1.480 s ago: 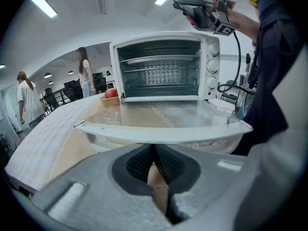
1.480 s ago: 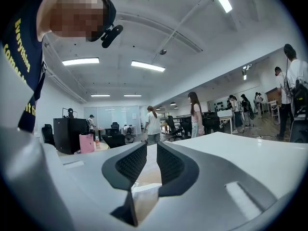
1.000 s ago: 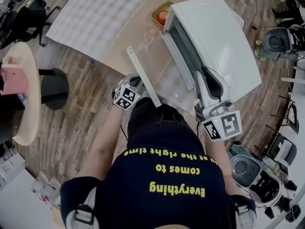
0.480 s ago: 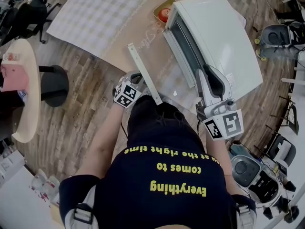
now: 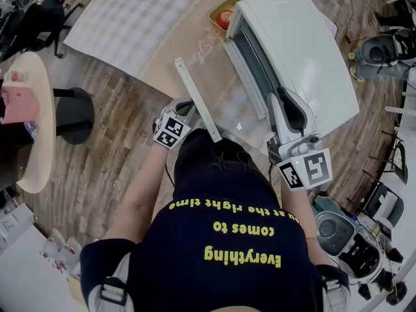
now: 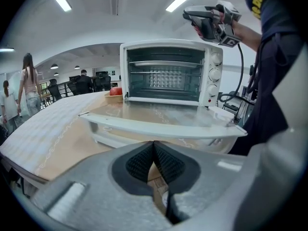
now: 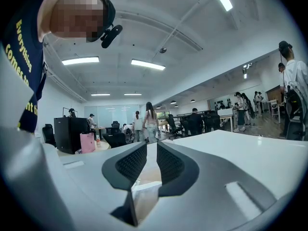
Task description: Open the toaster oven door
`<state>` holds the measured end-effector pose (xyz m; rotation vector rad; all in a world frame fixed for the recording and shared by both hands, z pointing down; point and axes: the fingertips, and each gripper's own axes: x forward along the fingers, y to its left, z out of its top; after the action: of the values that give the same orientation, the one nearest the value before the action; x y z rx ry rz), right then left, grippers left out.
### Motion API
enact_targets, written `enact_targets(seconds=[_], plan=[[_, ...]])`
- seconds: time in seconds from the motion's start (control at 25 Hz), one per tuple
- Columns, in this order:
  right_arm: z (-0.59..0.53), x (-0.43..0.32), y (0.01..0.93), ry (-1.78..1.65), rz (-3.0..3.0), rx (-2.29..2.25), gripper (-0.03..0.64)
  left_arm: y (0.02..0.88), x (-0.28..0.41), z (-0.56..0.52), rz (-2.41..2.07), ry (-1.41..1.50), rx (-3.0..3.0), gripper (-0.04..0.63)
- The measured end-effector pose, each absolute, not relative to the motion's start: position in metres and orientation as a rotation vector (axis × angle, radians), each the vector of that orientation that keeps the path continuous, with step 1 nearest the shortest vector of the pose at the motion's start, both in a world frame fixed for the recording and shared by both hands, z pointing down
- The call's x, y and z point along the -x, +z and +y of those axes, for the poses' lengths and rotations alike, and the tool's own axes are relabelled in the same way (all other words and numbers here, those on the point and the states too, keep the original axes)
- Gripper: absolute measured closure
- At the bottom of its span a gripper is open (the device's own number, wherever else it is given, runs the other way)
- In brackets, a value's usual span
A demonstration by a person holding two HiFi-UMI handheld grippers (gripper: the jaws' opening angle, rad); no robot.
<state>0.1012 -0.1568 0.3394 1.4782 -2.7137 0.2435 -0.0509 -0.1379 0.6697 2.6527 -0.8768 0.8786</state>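
One big round surface [image 5: 162, 64] is seen, partly covered by one checked cloth [image 5: 130, 18]. One smaller round side table [image 5: 36, 129] is set well apart from it, on the wooden floor.

One white toaster oven [image 5: 299, 57] is placed on the big surface, near its edge. Its one door [image 6: 163, 121] is already opened. The door is laid down flat in front of the oven, and the inside of the oven can be looked into from the left gripper view.

Two grippers are held by the person. The left gripper [image 6: 154, 148] is held low, just in front of the door's front edge. Its jaws are pressed together, and nothing is held in them. The right gripper [image 7: 151, 160] is held above the oven's top, near the front right corner. Its jaws are parted by a small gap, and nothing is caught between them.

Three round knobs [image 6: 215, 73] are counted on the oven's front, one above the other.

One small red round thing [image 5: 223, 19] is kept in a dish just beside the oven.
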Motion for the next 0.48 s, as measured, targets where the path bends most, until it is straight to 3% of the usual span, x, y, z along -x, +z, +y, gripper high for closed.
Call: enact_targets(seconds=[0.48], plan=[[-0.1583,-0.1013,0.3404,0.249,-2.723,-1.467,0.537,0.6777,0.0485,-0.139,-0.86,0.9,-2.607,0.595]])
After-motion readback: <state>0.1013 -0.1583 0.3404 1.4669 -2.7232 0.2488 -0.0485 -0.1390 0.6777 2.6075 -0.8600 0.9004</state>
